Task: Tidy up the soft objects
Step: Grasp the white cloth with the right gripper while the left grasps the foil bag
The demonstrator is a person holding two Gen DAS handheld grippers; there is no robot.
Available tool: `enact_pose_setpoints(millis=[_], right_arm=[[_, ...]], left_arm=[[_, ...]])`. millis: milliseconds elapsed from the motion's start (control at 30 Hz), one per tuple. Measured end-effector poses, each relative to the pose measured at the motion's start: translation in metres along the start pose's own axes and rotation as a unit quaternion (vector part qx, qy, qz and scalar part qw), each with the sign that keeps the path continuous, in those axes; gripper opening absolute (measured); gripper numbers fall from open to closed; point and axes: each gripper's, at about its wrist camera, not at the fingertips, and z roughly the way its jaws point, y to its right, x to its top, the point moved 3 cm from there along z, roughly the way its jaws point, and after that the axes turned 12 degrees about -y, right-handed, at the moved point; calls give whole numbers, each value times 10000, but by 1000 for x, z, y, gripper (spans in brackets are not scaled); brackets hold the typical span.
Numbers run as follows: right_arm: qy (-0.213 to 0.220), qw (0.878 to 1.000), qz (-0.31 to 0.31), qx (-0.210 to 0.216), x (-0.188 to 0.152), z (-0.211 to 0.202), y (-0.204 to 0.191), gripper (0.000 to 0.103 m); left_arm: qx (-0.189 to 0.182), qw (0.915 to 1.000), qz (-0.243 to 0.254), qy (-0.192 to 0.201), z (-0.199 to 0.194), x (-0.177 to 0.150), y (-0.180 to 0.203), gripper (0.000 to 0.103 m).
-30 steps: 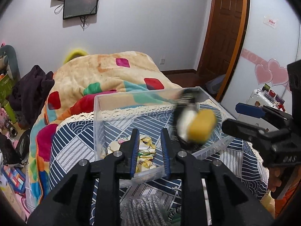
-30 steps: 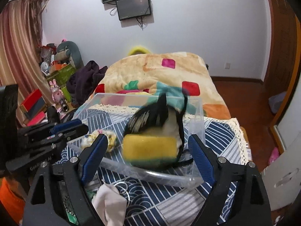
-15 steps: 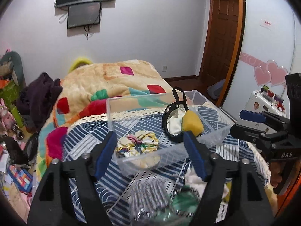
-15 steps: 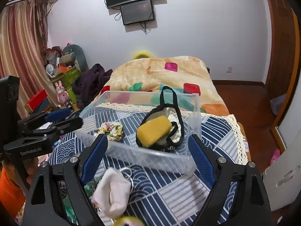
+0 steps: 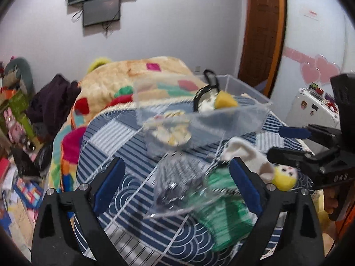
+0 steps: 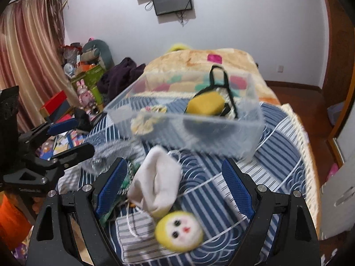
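- Both grippers, left point(image 5: 177, 188) and right point(image 6: 175, 188), fingers spread wide, holding nothing
- Crumpled white sock point(image 6: 156, 181) on blue patterned bedspread point(image 6: 277, 177), short of clear plastic bin point(image 6: 244, 137)
- Centre right fingers over sock, pinch mid-fold, lift clear of round yellow-hooded doll face point(image 6: 178, 232)

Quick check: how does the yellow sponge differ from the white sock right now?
The yellow sponge lies inside the clear plastic bin, against a black-strapped mask; the white sock lies outside it on the blue patterned cloth. The sponge is a compact yellow block; the sock is white, limp and crumpled. The sock sits between the open right gripper's fingers; the sponge is farther off. Neither is held.
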Motion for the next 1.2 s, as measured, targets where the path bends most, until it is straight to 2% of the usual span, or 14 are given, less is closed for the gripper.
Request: enact_pose_setpoints(millis=[200,267,333,533,567,600,700,933,1200], right_arm=[[-329,9994,-105,63,-10,24,-9,84],[-403,9991,-142,77,-11,30,-12,80],[-467,9988,-156,84,-12,34,-12,69],[-616,9976,-144,296,-16,42,-11,38],[-617,9975,-171,287,-16,42,-11,36],[-596,9977,-200,255,-17,42,-12,34],[-534,9980,-282,203,-18,38,-15,26],[-185,9995,-243,-32,-14,20,-12,24],[391,9990,-77,-209,-4,-19,0,24]], left_arm=[[84,9991,-259,-323,21,-12,-18,96],[116,9990,-265,-351,24,-14,-20,93],[71,9986,-286,-431,29,-16,-20,84],[-397,9961,-446,-643,43,-23,-22,60],[-481,9960,-422,-628,43,-24,-21,56],[-509,9960,-403,-613,43,-23,-19,47],[-421,9970,-319,-560,41,-22,-13,38],[-250,9987,-226,-382,23,-20,-11,33],[-86,9996,-175,193,-18,-5,-16,33]])
